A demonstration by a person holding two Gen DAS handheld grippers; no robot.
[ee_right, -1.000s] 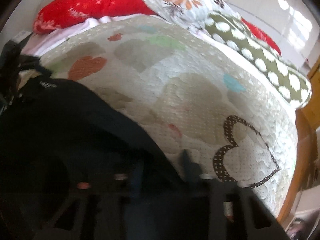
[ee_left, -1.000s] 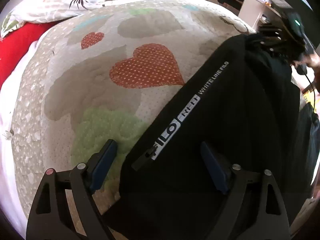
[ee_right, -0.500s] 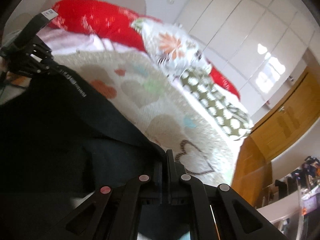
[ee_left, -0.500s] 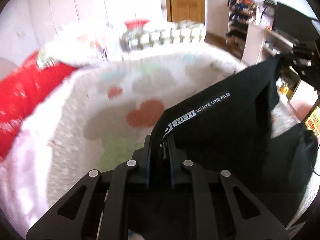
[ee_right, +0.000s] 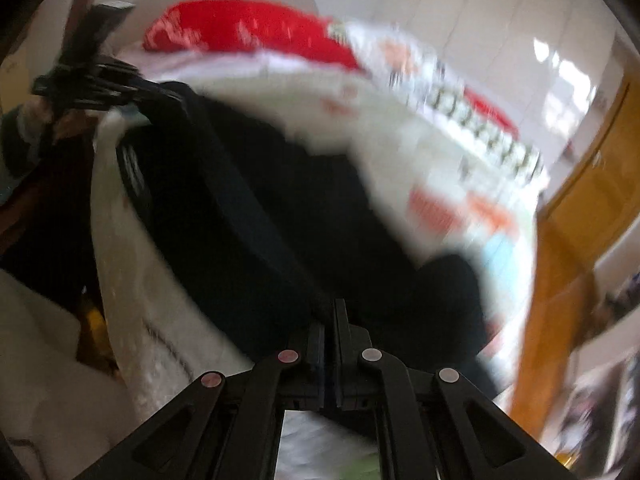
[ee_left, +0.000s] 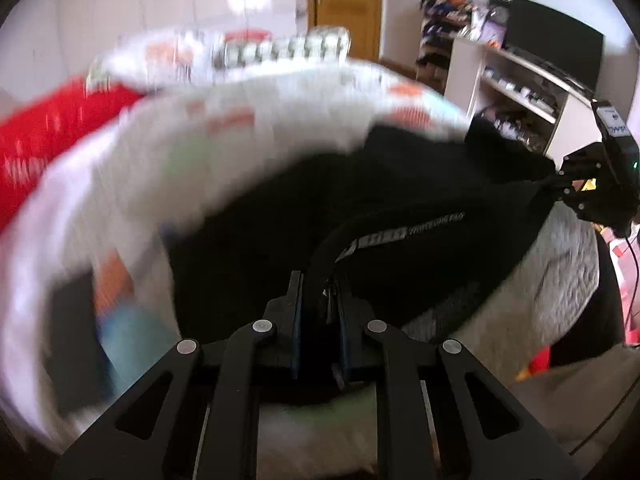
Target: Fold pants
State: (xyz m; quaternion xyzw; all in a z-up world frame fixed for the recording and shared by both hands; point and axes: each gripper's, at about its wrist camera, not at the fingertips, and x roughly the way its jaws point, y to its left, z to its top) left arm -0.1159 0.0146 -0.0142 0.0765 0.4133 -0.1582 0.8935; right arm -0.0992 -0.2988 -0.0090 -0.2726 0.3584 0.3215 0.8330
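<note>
A: Start at the left gripper (ee_left: 320,300). What's it doing?

B: Jaws nearly pressed together, pinching an edge of the black pants (ee_left: 400,200). They closed down onto the cloth within the last second. The fold of fabric runs up between the pads, a white printed stripe just beyond them.

A: And the right gripper (ee_right: 330,332)?

B: Pressed together on another edge of the same pants (ee_right: 280,208); dark cloth starts right at the tips. In the left view it shows at the far right (ee_left: 576,188), with the fabric drawn to it.

A: So where's the garment?

B: Hanging between the two grippers, lifted at both held edges, its lower part lying on the bed (ee_left: 560,280) with the quilted heart-print cover.

A: Progress?

B: Early, I'd judge. Both grips are made and the cloth is up, but no finished fold lies flat yet. Laying it over, smoothing and any further folds remain.

A: Look of the cloth?

B: Black, matte, limp; it sags in a curve between the grips. Heavy blur, so seams and legs can't be told apart. Red and patterned pillows (ee_right: 248,28) sit beyond, well apart from it.
</note>
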